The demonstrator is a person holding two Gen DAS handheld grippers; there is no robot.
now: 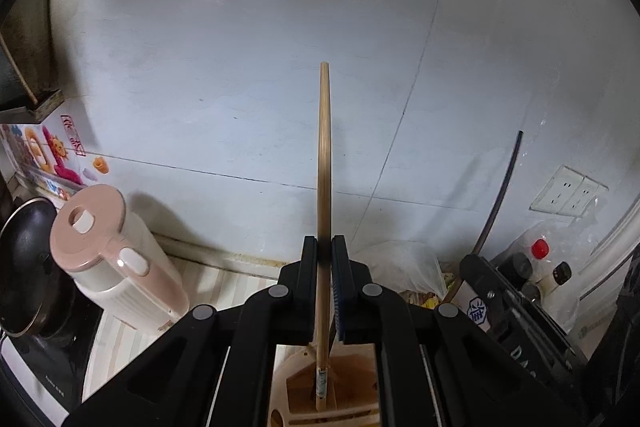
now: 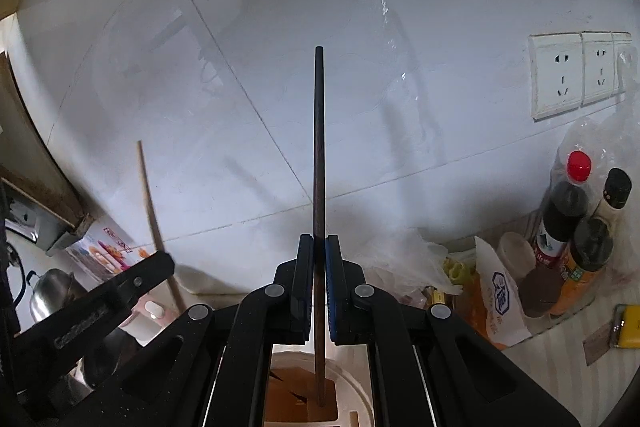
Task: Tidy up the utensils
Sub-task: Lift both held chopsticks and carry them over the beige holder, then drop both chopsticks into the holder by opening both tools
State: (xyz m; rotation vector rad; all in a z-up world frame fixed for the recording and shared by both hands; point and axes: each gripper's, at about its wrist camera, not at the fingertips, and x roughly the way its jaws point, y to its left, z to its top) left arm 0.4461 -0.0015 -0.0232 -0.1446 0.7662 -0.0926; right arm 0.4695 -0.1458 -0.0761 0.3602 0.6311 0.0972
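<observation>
Fingers (image 1: 308, 279) of the left gripper (image 1: 324, 247) are closed narrow on a light bamboo chopstick (image 1: 325, 147), which stands upright at frame centre. Its lower end sits in a compartment of a beige utensil holder (image 1: 288, 395) at the bottom edge, directly below the gripper. In the right wrist view, the right gripper (image 2: 319, 247) clamps a dark chopstick (image 2: 319, 147) in the same way, upright, with its lower end inside a wooden compartment of the holder (image 2: 352, 387) at bottom centre.

Each gripper shows in the other's view: the right one at lower right of the left view, holding its dark stick up along the wall; the left one at lower left of the right view, with the bamboo stick leaning above it.

On the worktop (image 1: 224, 291), a pink-lidded kettle (image 1: 112, 251) stands at lower left and a dark pan (image 1: 24, 267) at the left edge. A crumpled plastic bag (image 2: 400, 259) lies just behind the right gripper. Sauce bottles (image 2: 568, 219) are grouped at the right, near a white packet (image 2: 500, 299).

Farthest back, a white tiled wall (image 2: 360, 87) carries wall sockets (image 2: 560, 75) at upper right.
</observation>
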